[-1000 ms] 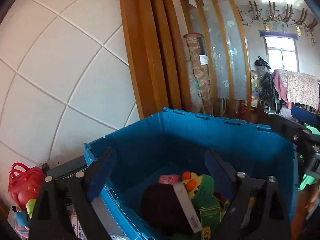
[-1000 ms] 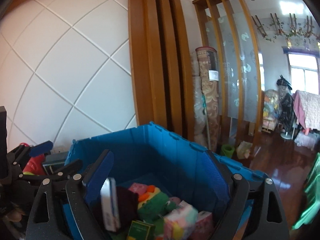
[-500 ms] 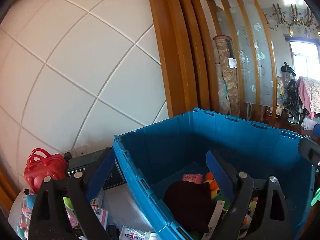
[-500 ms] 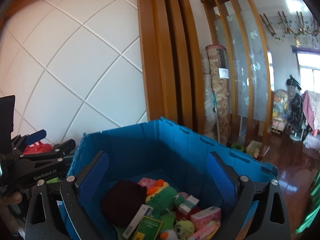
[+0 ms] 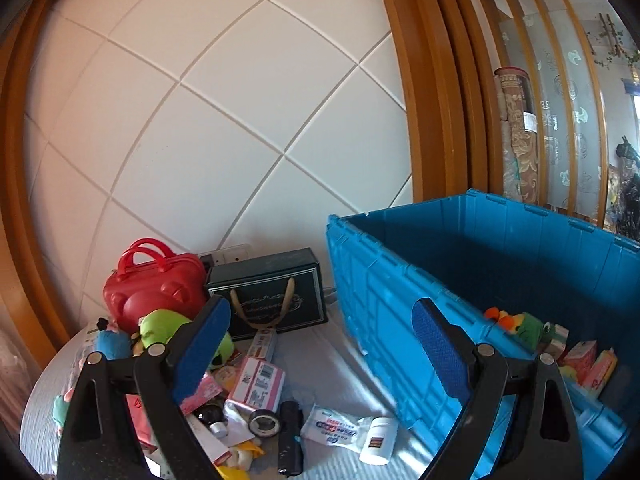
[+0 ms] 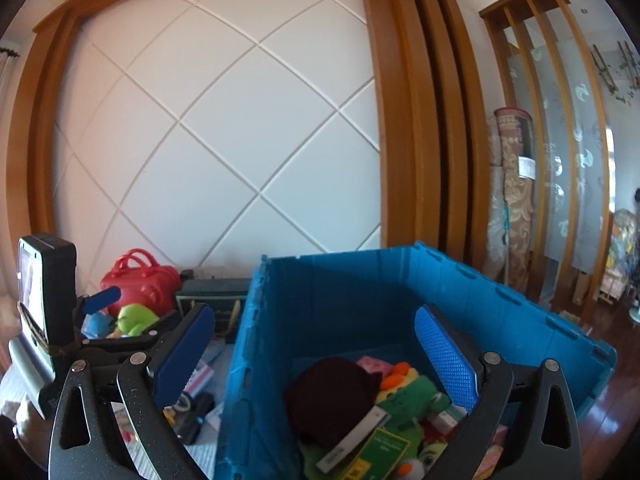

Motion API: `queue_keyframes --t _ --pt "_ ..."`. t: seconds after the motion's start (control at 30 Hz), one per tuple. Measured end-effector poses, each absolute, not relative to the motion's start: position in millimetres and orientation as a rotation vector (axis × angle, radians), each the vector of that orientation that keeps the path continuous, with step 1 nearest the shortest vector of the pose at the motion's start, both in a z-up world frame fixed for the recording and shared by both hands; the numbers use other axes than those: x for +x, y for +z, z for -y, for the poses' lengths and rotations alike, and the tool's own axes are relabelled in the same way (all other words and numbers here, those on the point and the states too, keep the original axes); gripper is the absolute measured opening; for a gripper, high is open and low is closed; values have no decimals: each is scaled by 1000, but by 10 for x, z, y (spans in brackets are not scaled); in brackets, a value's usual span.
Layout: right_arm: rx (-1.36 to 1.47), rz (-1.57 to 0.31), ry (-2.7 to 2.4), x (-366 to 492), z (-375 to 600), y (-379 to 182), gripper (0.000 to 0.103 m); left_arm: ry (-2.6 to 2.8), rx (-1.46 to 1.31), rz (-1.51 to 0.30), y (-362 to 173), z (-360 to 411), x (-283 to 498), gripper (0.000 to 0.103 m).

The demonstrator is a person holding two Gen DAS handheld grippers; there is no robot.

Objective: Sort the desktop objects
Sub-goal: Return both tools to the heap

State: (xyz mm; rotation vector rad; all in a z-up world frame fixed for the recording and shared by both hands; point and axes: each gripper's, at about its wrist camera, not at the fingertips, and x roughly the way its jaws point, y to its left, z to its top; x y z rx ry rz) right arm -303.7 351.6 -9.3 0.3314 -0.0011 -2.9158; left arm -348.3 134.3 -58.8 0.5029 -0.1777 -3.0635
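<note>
Left wrist view: the left tongs (image 5: 320, 344) are seen spread wide with nothing between the pads, aimed at the clutter heaped on the counter (image 5: 332, 360) to the left of the blue crate (image 5: 400, 300). That aim reads as a search for the next pick. Nearest the tongs, a white pill bottle (image 5: 379, 446) is lying on its side just beside a tissue packet (image 5: 334, 432), with a roll of tape (image 5: 263, 423) and a black flashlight (image 5: 290, 440) close to the left. A pink barcoded box (image 5: 260, 378) is sitting in the middle of the heap. Farther back, a red toy case (image 5: 154, 292) and a dark gift box (image 5: 268, 294) are parked against the wall, with a green plush (image 5: 160, 326) in front of the case.

In the right wrist view, the right tongs (image 6: 316, 354) are also held apart and empty, their jaws having just been opening, with the crate's left wall lined up between them. The crate is the collecting bin, judging by its load: a dark maroon bundle (image 6: 330, 396), a green frog plush (image 6: 416, 398), a green carton (image 6: 380, 454) and small pink boxes are piled inside. Plenty is left outside it, so the sorting looks unfinished.
</note>
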Motion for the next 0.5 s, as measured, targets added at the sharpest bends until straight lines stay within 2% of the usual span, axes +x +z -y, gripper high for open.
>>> queue_keyframes --t 0.17,0.27,0.37,0.5 --pt "339 -24 -2845 -3052 -3050 -119 102 -2980 569 154 -781 -756 -3321 93" --pt "284 -253 -2944 -3002 -2689 -115 103 -2925 579 168 -883 -379 -3186 93" --pt "274 -99 -2863 -2921 -2531 -56 103 -2889 607 180 -997 -9 -3081 93" --pt "308 -127 -2840 -2899 -2117 -66 103 -2875 617 198 -1071 409 -2941 93"
